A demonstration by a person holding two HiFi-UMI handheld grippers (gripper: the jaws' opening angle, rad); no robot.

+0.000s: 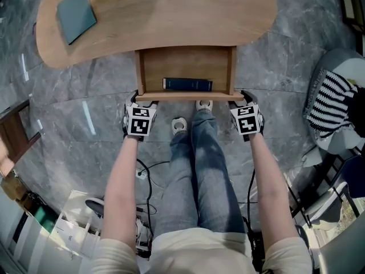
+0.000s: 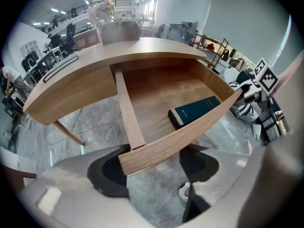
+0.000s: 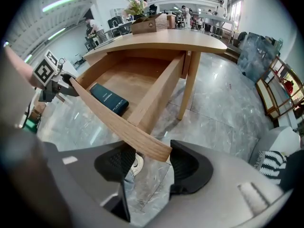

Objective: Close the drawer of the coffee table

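The wooden coffee table [image 1: 171, 10] has its drawer [image 1: 185, 67] pulled out toward me, and a dark blue book [image 1: 187, 84] lies inside near the front panel [image 1: 185, 96]. My left gripper [image 1: 136, 99] sits at the panel's left end and my right gripper [image 1: 246, 99] at its right end, both pointing steeply down. In the left gripper view the panel's corner [image 2: 137, 158] lies between the spread jaws of the left gripper [image 2: 152, 172], by the left pad. In the right gripper view the panel's end [image 3: 156, 151] sits between the right gripper's [image 3: 149, 165] pads with gaps either side.
A teal flat pad [image 1: 76, 13] lies on the tabletop's left. My legs and white shoes [image 1: 179, 124] stand just before the drawer. A striped cloth [image 1: 328, 99] on a chair is at the right, cables [image 1: 145, 173] on the grey floor, and a table leg [image 3: 187, 89] beside the drawer.
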